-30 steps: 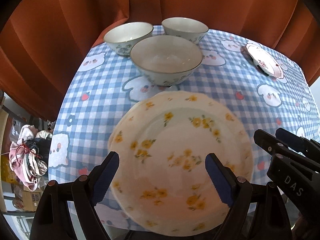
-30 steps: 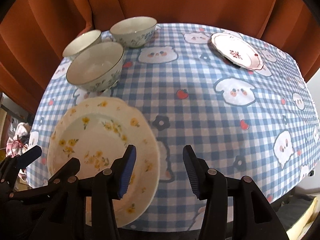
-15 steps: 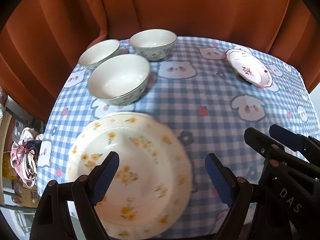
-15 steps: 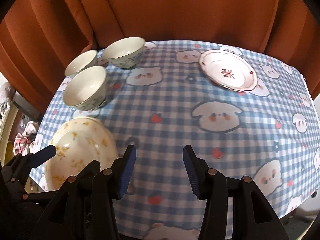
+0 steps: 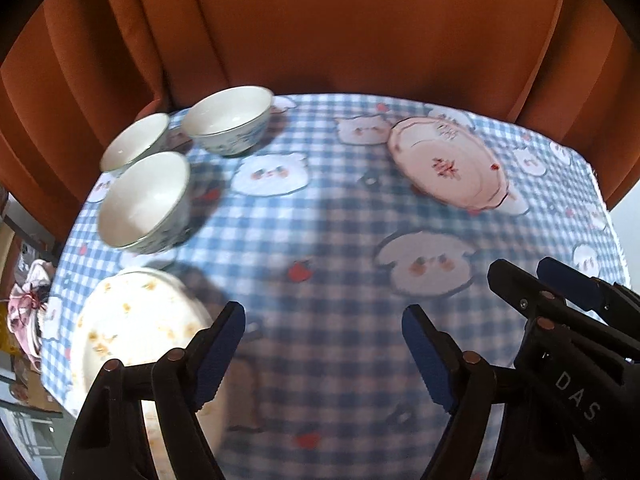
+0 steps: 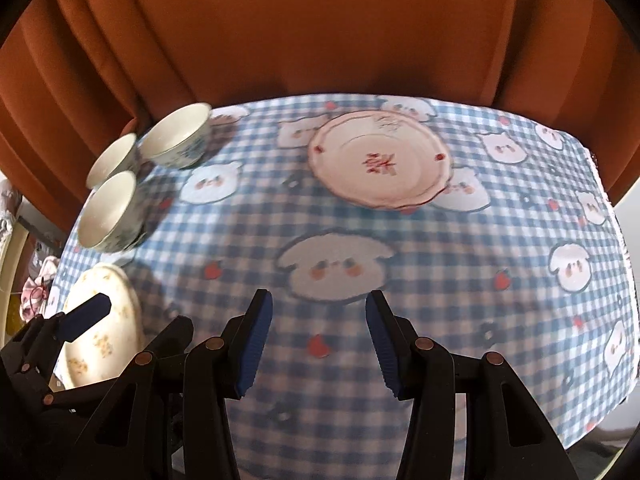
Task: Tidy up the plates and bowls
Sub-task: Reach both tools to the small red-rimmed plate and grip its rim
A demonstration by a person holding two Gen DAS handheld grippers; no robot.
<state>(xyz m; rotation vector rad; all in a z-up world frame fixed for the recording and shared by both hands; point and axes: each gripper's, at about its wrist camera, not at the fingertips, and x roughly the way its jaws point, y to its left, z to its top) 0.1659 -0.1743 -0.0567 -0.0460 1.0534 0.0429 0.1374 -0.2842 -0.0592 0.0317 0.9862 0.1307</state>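
The left gripper (image 5: 322,350), empty, has just been narrowing its spread jaws while the right gripper (image 6: 319,342) is hovering half-spread and empty above the checked counter (image 6: 440,264), facing a pink plate (image 6: 380,162).

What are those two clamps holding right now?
Nothing. The left gripper and right gripper both stand open over bare tablecloth, with no dish between their jaws.

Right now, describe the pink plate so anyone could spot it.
On the blue checked tablecloth, look at the far side near the orange curtain. The pink plate lies flat there, alone, right of the three bowls. It has a red sprig, not yellow flowers.
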